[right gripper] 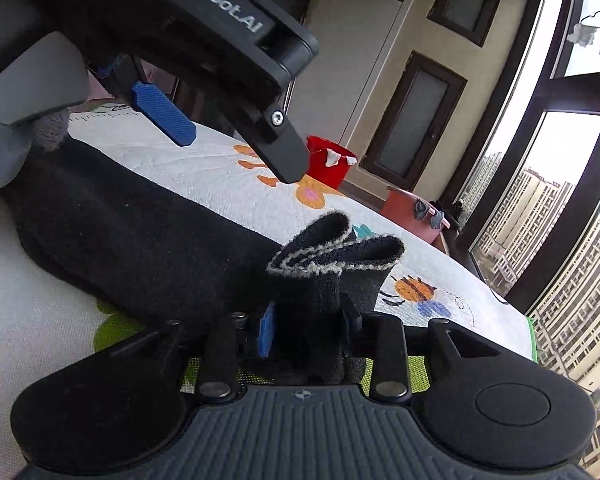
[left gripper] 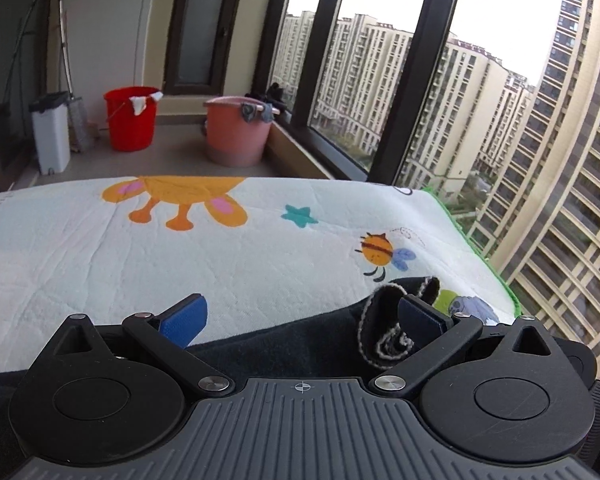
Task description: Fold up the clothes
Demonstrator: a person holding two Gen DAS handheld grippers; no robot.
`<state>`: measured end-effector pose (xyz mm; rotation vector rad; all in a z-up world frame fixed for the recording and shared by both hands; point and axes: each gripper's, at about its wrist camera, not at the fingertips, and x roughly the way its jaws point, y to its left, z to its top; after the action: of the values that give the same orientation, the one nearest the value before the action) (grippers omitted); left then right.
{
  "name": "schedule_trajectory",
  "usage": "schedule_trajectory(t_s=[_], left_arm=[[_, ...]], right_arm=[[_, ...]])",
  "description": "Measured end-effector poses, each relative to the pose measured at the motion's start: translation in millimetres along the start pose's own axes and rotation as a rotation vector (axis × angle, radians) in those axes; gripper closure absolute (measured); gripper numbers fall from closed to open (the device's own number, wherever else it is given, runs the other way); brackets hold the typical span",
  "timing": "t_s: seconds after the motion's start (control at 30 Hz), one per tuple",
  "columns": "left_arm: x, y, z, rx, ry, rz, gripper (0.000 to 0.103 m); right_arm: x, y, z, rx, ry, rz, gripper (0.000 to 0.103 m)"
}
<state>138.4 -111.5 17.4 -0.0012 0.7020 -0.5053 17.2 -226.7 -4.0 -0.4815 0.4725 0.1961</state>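
A white quilted mat printed with cartoon animals covers the work surface beside a tall window. Across the mat's near edge lies a long dark garment, knitted, with a pale-trimmed cuff at its right end. It may be a pair of long socks; that cannot be told for sure.

The right gripper is clenched on the cuff end, which stands up out of its fingers, lifted off the mat. The left gripper hangs spread wide over the garment, grasping nothing, its right finger just beside the raised cuff.

How far the folding has gone is a judgement: the body lies stretched flat in one long strip, and only the cuff end is raised, so the strip looks not yet doubled over.

The left view shows the mat's far edge, a red bucket and a pink bucket on the floor beyond. Only the right view shows the garment's full length, the grip on the cuff, and the left gripper from outside.
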Motion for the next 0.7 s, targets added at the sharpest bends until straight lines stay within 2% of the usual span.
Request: schedule_trajectory(t_s=[0.07, 0.17, 0.27, 0.3, 0.33, 0.43, 0.47, 0.5, 0.6, 0.67, 0.7], left_arm=[[16, -14, 0, 0.036, 0.01, 0.0, 0.0], [32, -26, -3, 0.091, 0.008, 0.113, 0.0], [47, -20, -10, 0.136, 0.049, 0.235, 0.0], [51, -16, -13, 0.147, 0.06, 0.261, 0.0], [50, -11, -14, 0.13, 0.059, 0.255, 0.0], [38, 2, -13, 0.054, 0.029, 0.208, 0.0], [30, 4, -12, 0.032, 0.003, 0.192, 0.0], [18, 6, -9, 0.003, -0.029, 0.146, 0.0], [-7, 8, 2, -0.066, -0.063, -0.085, 0.0], [-11, 4, 7, -0.083, -0.034, -0.259, 0.0], [-8, 0, 7, -0.074, -0.008, -0.305, 0.0]], right_arm=[[-2, 4, 1, -0.02, 0.001, -0.005, 0.07], [-5, 10, 3, -0.051, 0.004, -0.011, 0.069], [-12, 10, 3, -0.057, -0.004, 0.009, 0.062], [-15, 8, 3, -0.043, -0.008, 0.028, 0.059], [-17, 6, 2, -0.027, -0.013, 0.047, 0.055], [-23, 2, 0, 0.014, -0.024, 0.096, 0.047], [-22, 5, 0, -0.003, -0.02, 0.089, 0.047], [-20, 9, 0, -0.024, -0.014, 0.078, 0.047], [-14, 18, 3, -0.06, -0.002, 0.061, 0.047], [-11, 22, 5, -0.071, 0.003, 0.054, 0.047], [-11, 25, 6, -0.076, 0.004, 0.049, 0.047]])
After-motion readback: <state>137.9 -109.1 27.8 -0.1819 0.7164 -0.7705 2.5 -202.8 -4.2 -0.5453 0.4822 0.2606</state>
